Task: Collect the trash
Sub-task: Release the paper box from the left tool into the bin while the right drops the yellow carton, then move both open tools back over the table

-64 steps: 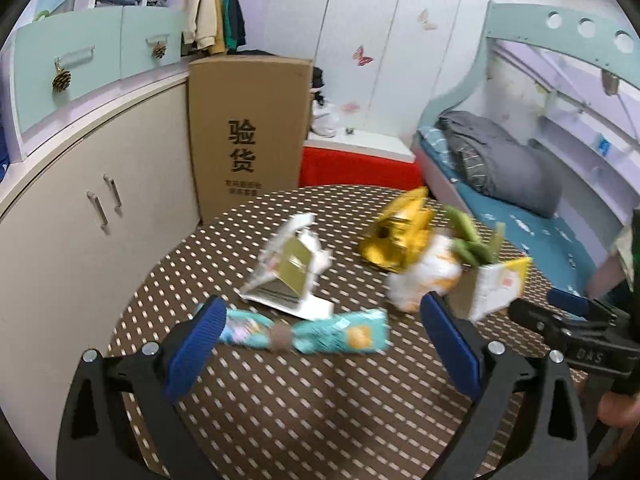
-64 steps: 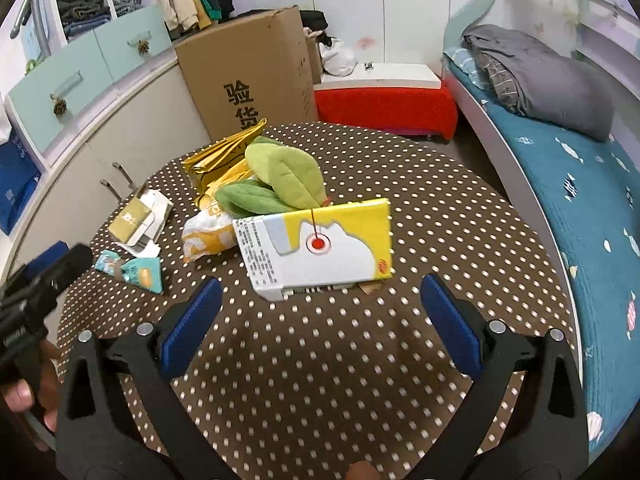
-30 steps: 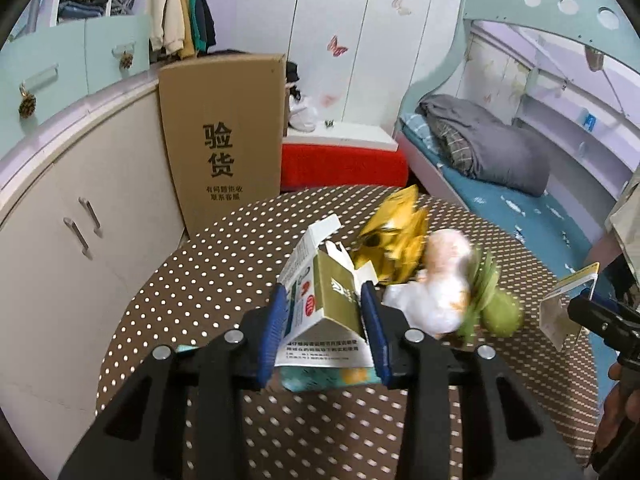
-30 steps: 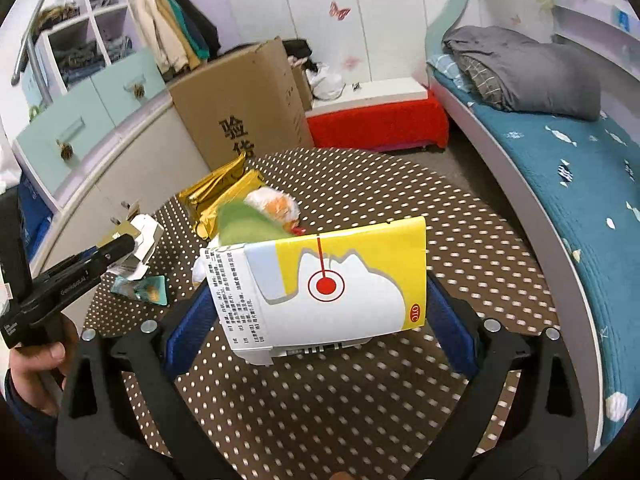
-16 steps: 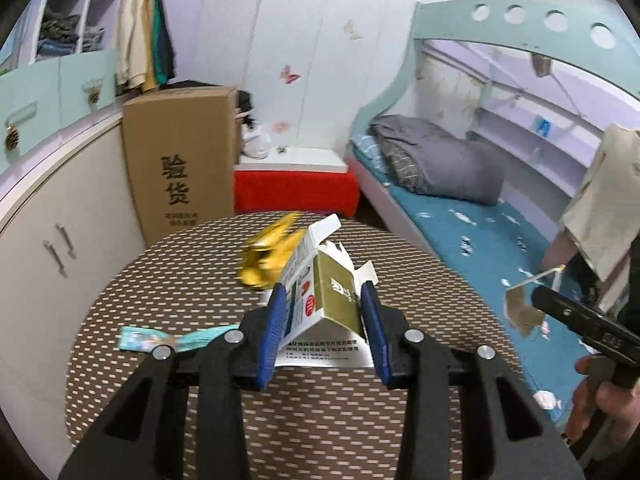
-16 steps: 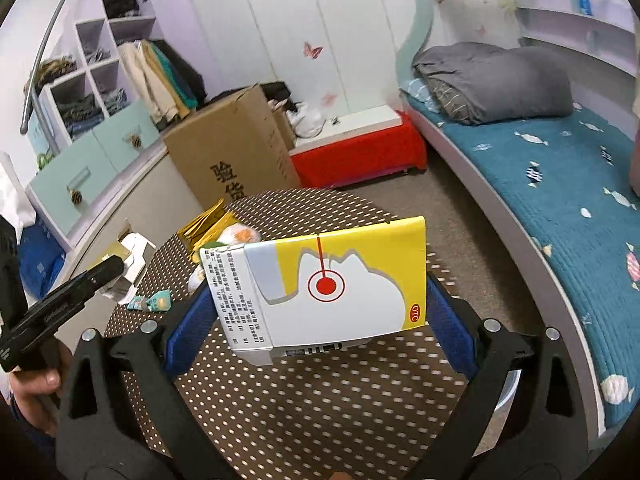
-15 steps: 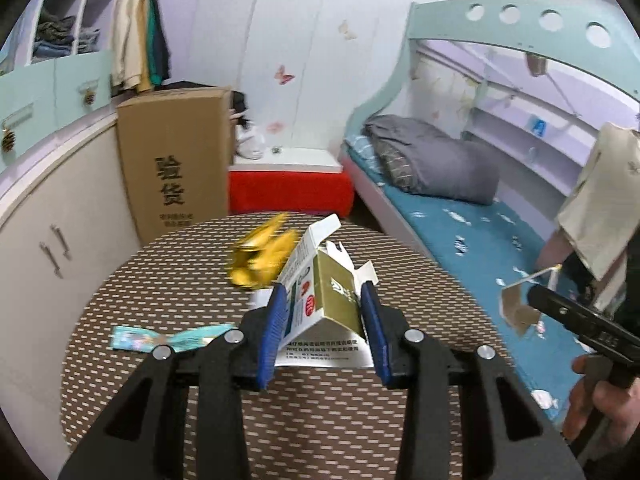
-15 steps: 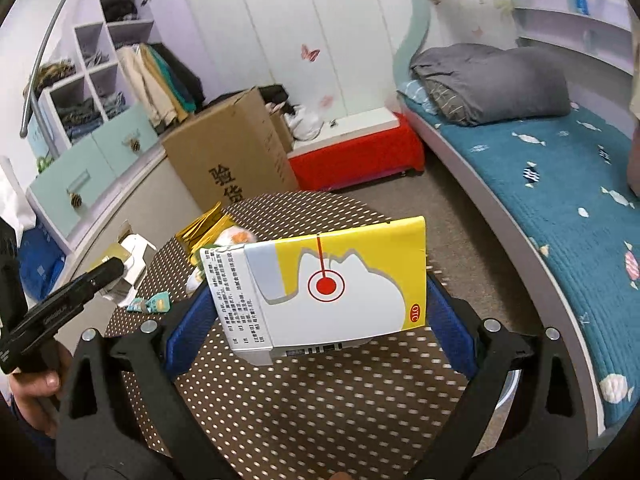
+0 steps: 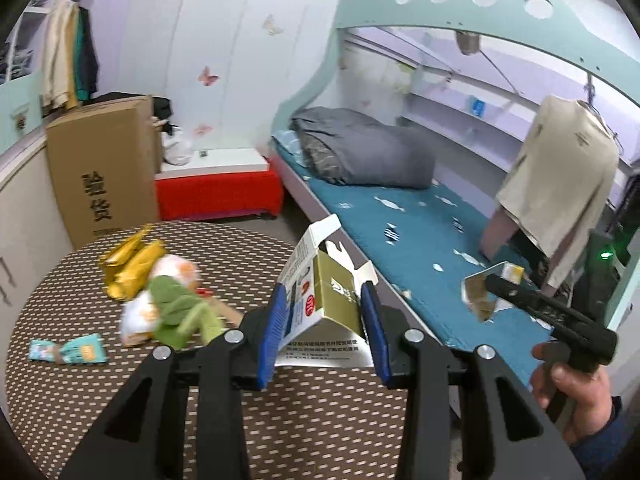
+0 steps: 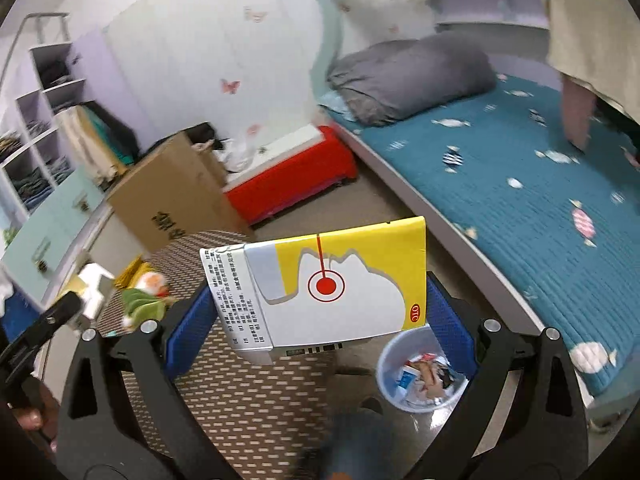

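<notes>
Both of your claws are loaded, so you are in the carry step, between pick-up and drop. Your left claw (image 9: 326, 330) is narrow, clamped on the small opened white-and-olive cardboard carton (image 9: 323, 292); it stands with its long axis rising away from the claw, its torn top flap pointing up and slightly left, held above the right edge of the round brown dotted surface (image 9: 80, 400). Your right claw (image 10: 320, 320) stands wide, its pads pressed on the two short ends of the flat yellow-and-white medicine box (image 10: 320, 288); the box's long axis runs crosswise between the pads, printed face towards the camera, yellow band on top.

The pale round plastic bin (image 10: 420, 372), already holding crumpled scraps, sits on the floor just off the surface's right edge, below the right claw. Your next move, as I judge it, is to bring each claw over the bin's mouth and let go, the right first since it is nearest. The gold foil packets (image 9: 128, 268), green leaf-shaped wrapper (image 9: 180, 308) and teal sachet (image 9: 68, 352) remain near the surface's left edge.
</notes>
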{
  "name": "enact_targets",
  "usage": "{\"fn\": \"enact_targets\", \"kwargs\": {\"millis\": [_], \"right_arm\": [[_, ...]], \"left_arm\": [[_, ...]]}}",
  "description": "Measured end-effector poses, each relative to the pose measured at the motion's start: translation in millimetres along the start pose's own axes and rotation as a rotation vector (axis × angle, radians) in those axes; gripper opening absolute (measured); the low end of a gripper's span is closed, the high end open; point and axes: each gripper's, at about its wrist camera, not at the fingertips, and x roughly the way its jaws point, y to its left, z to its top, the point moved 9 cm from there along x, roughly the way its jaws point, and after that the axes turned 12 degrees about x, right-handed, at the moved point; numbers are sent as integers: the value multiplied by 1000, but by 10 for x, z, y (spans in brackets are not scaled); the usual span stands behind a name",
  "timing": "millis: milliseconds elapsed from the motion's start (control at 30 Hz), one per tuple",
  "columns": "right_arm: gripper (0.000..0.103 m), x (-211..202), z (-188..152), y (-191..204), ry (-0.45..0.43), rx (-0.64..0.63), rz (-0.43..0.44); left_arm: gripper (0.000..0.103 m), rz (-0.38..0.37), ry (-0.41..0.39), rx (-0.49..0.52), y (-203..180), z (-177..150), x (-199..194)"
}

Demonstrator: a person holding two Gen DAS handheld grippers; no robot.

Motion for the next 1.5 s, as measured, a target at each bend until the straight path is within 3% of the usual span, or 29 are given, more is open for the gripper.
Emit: {"fn": "enact_targets", "kwargs": {"millis": [300,667,900,1233,1300,1333,1400,1500], "right_arm": [[94,595,-169,-795,119,125,-101],[97,1531,-632,-1528,330,268,-187],[97,1410,-503,-1649,280,297,-172],[97,677,122,-1750,75,327,-144],[97,588,209,-1740,53,325,-138],[97,532,251,-1722,41,320,-135],[97,472,303,-1695,27,316,-128],[97,389,320,-1628,13,307,-118]], "left_arm": [[38,-98,40,64,-634,84,448],[38,-151,121,113,-1021,19,977],[37,-199,167,150,-1346,-18,1316],[38,-271,283,211,-1851,-164,1904],[42,-282,306,222,-1918,-206,2011],[49,-293,319,234,-1960,-224,2063],[88,-283,318,241,-1981,-231,2113],[90,-263,296,237,-1948,-196,2090]]}}
